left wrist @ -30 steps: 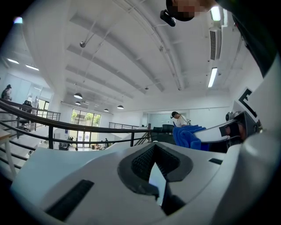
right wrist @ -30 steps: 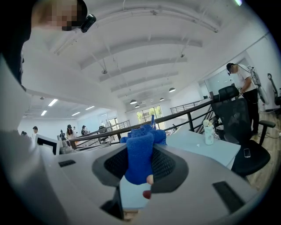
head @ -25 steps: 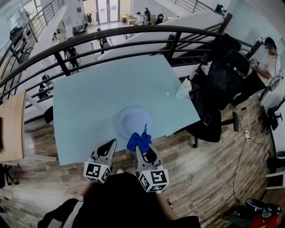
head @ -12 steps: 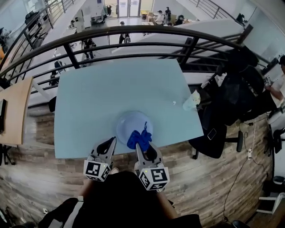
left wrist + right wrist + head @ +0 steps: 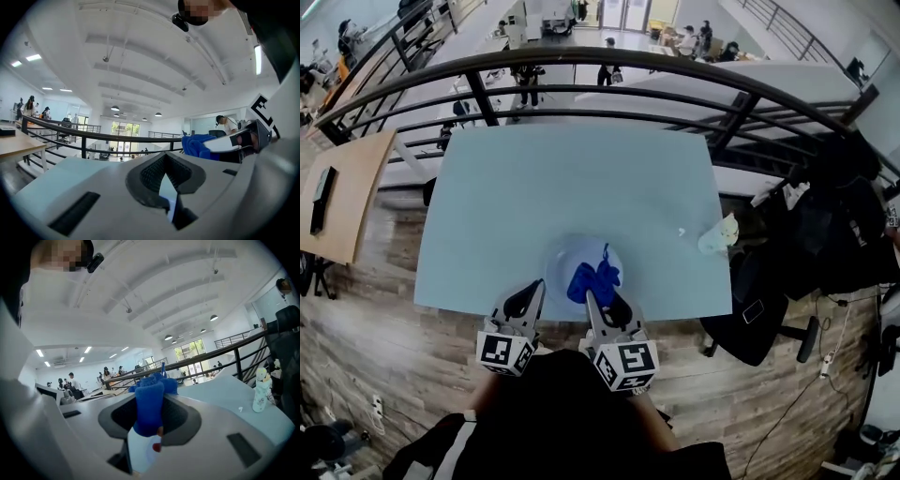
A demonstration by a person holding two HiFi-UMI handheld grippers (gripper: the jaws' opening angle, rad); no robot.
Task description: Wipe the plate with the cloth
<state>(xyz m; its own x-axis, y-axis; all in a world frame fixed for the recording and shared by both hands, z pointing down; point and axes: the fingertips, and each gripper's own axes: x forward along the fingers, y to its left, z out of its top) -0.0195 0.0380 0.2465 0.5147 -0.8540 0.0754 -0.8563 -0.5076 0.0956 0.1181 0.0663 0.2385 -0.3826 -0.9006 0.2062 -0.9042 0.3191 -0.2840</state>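
Forward onto the plate (image 5: 562, 257) went the cloth (image 5: 593, 279), pinched in right tongs (image 5: 592, 297); left tongs (image 5: 538, 289) closed, empty

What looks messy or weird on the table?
Not much. A tiny white scrap lies loose on the table's right side, and a small white object stands near that edge. The plate sits flat, the cloth bunched in the right gripper.

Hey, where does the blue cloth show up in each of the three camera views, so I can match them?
Head view: low centre, the cloth lies over the plate, at the tip of the right tool.
Left gripper view: right of centre, a blue bunch beside the right tool.
Right gripper view: dead centre, clamped between the jaws.
Shared landmark: the dark railing behind, in all three views.
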